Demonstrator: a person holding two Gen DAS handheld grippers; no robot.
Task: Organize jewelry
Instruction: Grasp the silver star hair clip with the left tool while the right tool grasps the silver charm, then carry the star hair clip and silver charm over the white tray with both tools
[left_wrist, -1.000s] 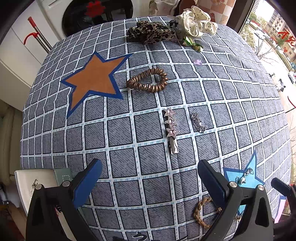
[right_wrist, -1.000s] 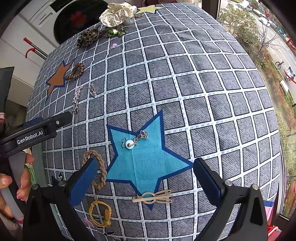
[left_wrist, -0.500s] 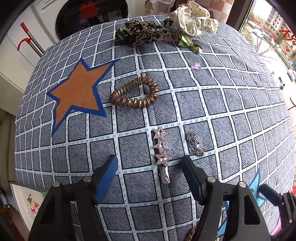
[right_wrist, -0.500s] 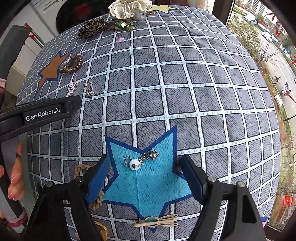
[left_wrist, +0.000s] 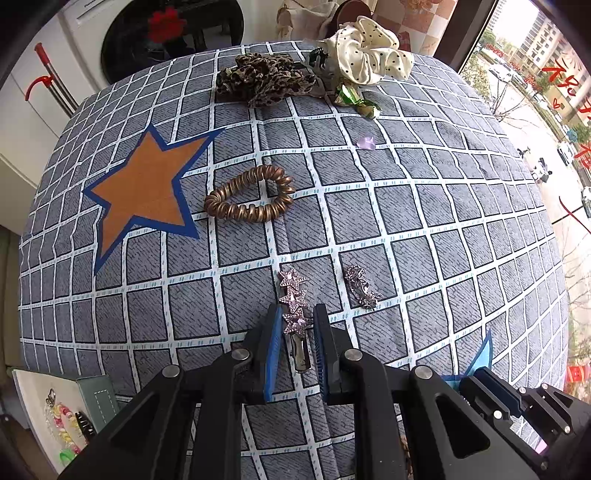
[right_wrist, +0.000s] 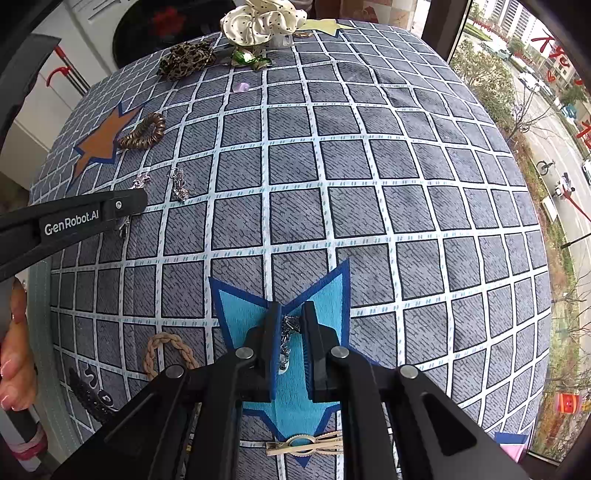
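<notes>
A pink star hair clip (left_wrist: 293, 291) lies on the checked grey cloth (left_wrist: 369, 221). My left gripper (left_wrist: 297, 309) straddles its lower end, jaws closing, a sliver of gap still showing on the right pad. In the right wrist view this gripper's finger (right_wrist: 92, 218) crosses the left edge. On the blue paper star (right_wrist: 327, 295) lies a silver chain charm with a white bead (right_wrist: 289, 326), and my right gripper (right_wrist: 291, 305) is shut on it.
An orange star (left_wrist: 144, 192) and a bronze spiral hair tie (left_wrist: 251, 199) lie further back. A silver clip (left_wrist: 362, 288) sits right of the star clip. Scrunchies (left_wrist: 365, 55) crowd the far edge. A braided tie (right_wrist: 166, 350), a gold clip (right_wrist: 306, 445) and a hand (right_wrist: 14, 369) are near.
Both grippers went from wide open to nearly together. The left slid forward over the star hair clip; the right came down over the silver charm and closed on it.
</notes>
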